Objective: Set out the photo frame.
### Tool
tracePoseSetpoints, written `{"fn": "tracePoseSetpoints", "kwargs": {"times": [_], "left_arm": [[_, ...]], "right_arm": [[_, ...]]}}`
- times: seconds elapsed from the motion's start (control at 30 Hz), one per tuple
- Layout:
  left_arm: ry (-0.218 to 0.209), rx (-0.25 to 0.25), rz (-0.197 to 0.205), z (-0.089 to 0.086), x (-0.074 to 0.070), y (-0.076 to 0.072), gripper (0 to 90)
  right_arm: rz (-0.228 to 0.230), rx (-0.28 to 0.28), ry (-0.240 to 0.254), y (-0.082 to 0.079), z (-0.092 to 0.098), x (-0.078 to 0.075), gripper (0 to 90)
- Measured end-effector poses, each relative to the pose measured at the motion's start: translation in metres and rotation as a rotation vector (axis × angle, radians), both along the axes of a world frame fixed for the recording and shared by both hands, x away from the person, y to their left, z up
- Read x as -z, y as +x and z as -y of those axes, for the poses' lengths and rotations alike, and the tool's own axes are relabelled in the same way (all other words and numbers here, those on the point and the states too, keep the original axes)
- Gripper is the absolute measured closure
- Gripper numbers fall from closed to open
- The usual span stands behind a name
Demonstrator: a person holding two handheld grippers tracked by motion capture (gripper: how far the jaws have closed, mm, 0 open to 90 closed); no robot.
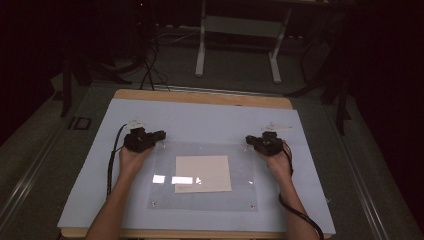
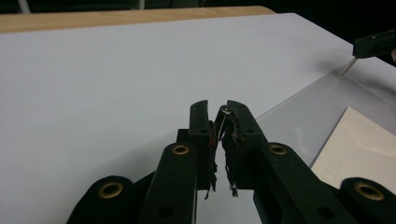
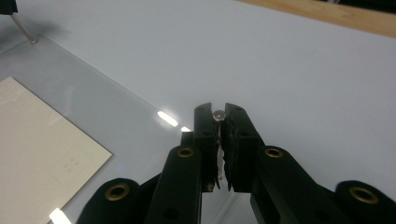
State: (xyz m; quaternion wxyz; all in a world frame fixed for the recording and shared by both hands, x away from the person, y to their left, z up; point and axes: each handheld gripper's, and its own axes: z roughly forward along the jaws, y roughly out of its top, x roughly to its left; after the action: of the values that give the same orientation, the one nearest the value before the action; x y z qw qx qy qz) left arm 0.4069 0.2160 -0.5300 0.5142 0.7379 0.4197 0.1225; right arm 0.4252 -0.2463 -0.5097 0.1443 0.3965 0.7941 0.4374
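A clear acrylic plate (image 1: 240, 190) lies on a white sheet (image 1: 200, 120), with a cream paper (image 1: 202, 172) under it. My left gripper (image 1: 161, 135) is at the plate's far left corner. In the left gripper view it (image 2: 217, 109) is shut on a thin metal pin (image 2: 224, 110) with a round head. At the far right corner is my right gripper (image 1: 248, 140). In the right gripper view it (image 3: 218, 111) is shut on a like pin (image 3: 218, 115). Both pins point down at the plate's corners (image 2: 346, 69) (image 3: 23, 29).
The white sheet covers a wooden table (image 1: 200, 97). Small fasteners sit in the plate's near corners (image 1: 153, 203) (image 1: 252, 205). Behind the table, a white-legged frame (image 1: 237, 30) and cables (image 1: 150, 65) stand on the dark floor. Light glints on the plate (image 1: 172, 179).
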Motion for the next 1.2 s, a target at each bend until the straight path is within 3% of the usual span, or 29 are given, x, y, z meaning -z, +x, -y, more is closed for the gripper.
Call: {"fn": "tracePoseSetpoints", "kwargs": {"times": [0.17,0.33,0.47,0.7,0.77,0.87,0.97,1.13,1.2], "left_arm": [[-0.016,-0.01,-0.046,0.0,-0.001,0.008,83.0],[-0.045,-0.024,-0.074,0.0,0.0,0.013,83.4],[-0.026,-0.044,-0.075,0.003,-0.001,0.014,84.1],[-0.064,-0.074,-0.125,0.004,0.0,0.022,84.4],[-0.079,-0.082,-0.141,0.004,0.001,0.024,84.5],[-0.069,-0.112,-0.149,0.007,0.0,0.027,85.3],[-0.098,-0.136,-0.183,0.008,0.001,0.031,85.5],[-0.125,-0.17,-0.23,0.009,0.002,0.038,85.6],[-0.131,-0.19,-0.241,0.01,0.003,0.039,85.7]], "right_arm": [[-0.044,0.009,-0.025,0.009,-0.003,-0.005,85.3],[-0.082,0.019,-0.009,0.015,-0.002,-0.006,85.4],[-0.099,0.029,-0.001,0.018,-0.003,-0.006,85.4],[-0.124,0.052,0.015,0.024,-0.004,-0.007,85.3],[-0.126,0.061,0.02,0.026,-0.004,-0.007,85.2],[-0.127,0.074,0.021,0.028,-0.005,-0.006,84.7],[-0.127,0.095,0.014,0.031,-0.007,-0.006,83.9],[-0.103,0.121,-0.046,0.034,-0.014,-0.008,79.5],[-0.086,0.114,-0.063,0.033,-0.015,-0.011,73.2]]}}
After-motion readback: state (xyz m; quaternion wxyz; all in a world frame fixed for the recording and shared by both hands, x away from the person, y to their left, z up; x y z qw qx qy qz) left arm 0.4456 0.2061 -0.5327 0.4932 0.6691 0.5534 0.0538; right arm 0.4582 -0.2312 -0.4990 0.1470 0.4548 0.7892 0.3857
